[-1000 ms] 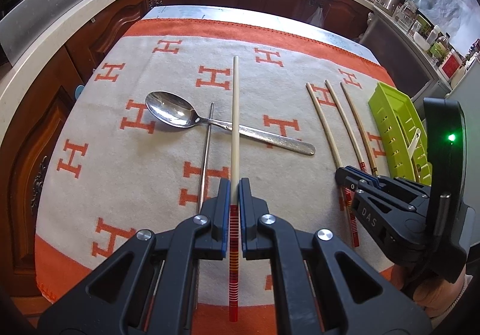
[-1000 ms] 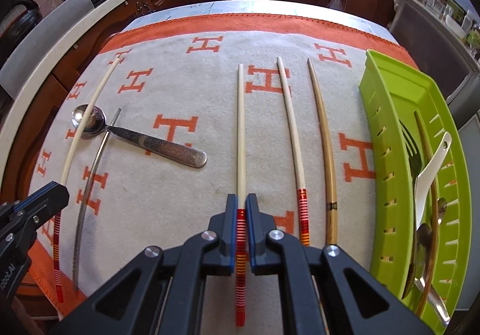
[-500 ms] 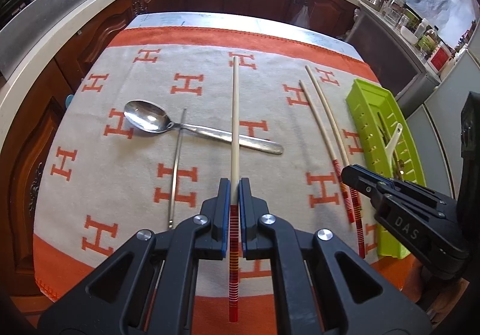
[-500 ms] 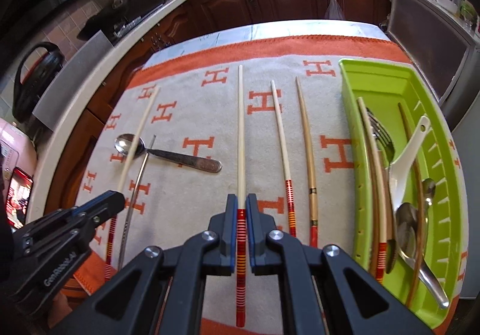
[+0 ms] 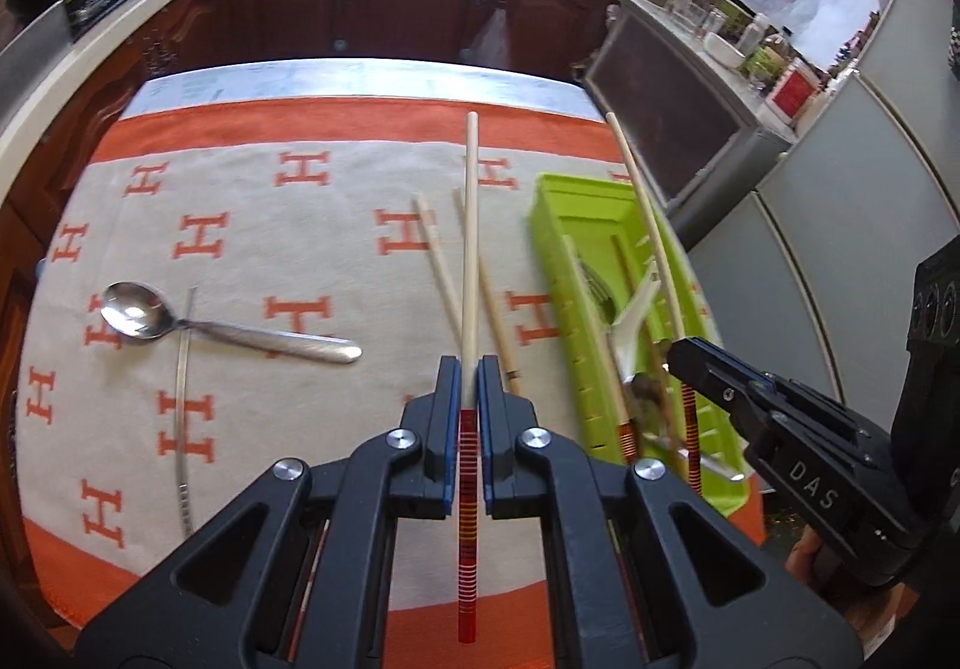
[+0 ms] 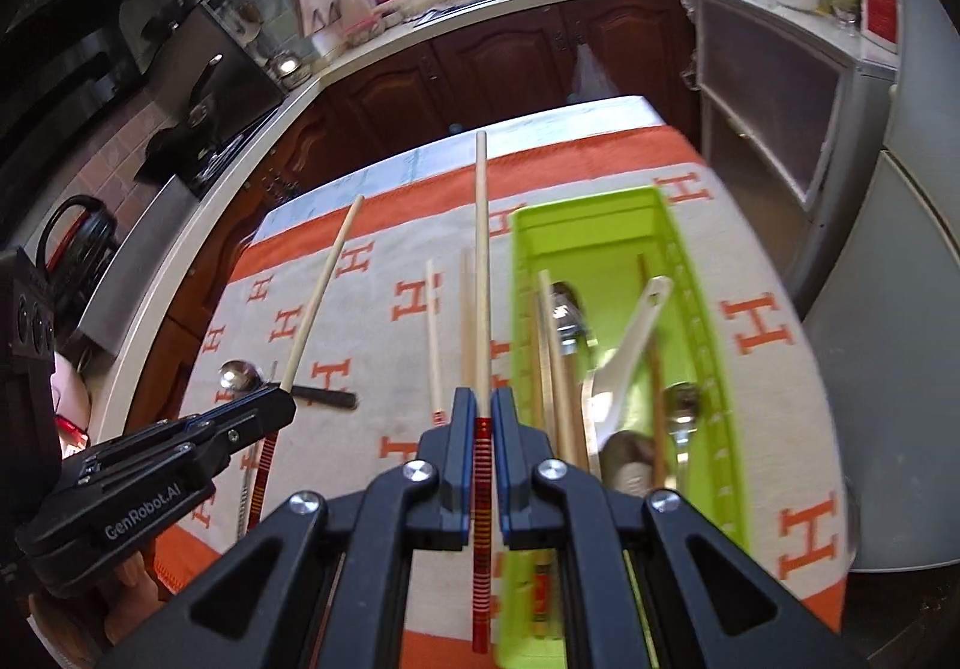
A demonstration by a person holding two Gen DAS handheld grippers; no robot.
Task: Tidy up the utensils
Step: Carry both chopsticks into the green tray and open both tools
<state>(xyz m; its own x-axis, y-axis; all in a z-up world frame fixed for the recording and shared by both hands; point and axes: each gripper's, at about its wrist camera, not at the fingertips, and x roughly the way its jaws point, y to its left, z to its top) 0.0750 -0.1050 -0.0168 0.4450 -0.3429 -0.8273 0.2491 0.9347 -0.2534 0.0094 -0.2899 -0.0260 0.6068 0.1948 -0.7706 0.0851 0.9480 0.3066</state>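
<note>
1. Right wrist view: the green utensil tray (image 6: 714, 369) lies just right of the right gripper (image 6: 482, 423), its long axis running away toward the far edge of the blanket-covered table (image 6: 768, 273). The chopstick (image 6: 482, 273) in this gripper runs nearly parallel to the tray, just outside its left wall, so I judge a short shift right would bring it over the compartment.
2. The right gripper is nearer the tray than the left. Its jaws are closed on the chopstick's red-striped end, the pale shaft pointing forward.
3. Left wrist view: the left gripper (image 5: 470, 387) is likewise clamped on the striped end of a second chopstick (image 5: 470, 225), raised above the two loose chopsticks (image 5: 441, 273) on the blanket; the tray lies further to its right.
4. Toward the blanket's left edge a steel spoon (image 5: 228, 324) lies crosswise, with a metal chopstick (image 5: 182, 399) touching its neck.
5. The tray already holds chopsticks, a white soup spoon (image 6: 630, 351) and metal cutlery.
</note>
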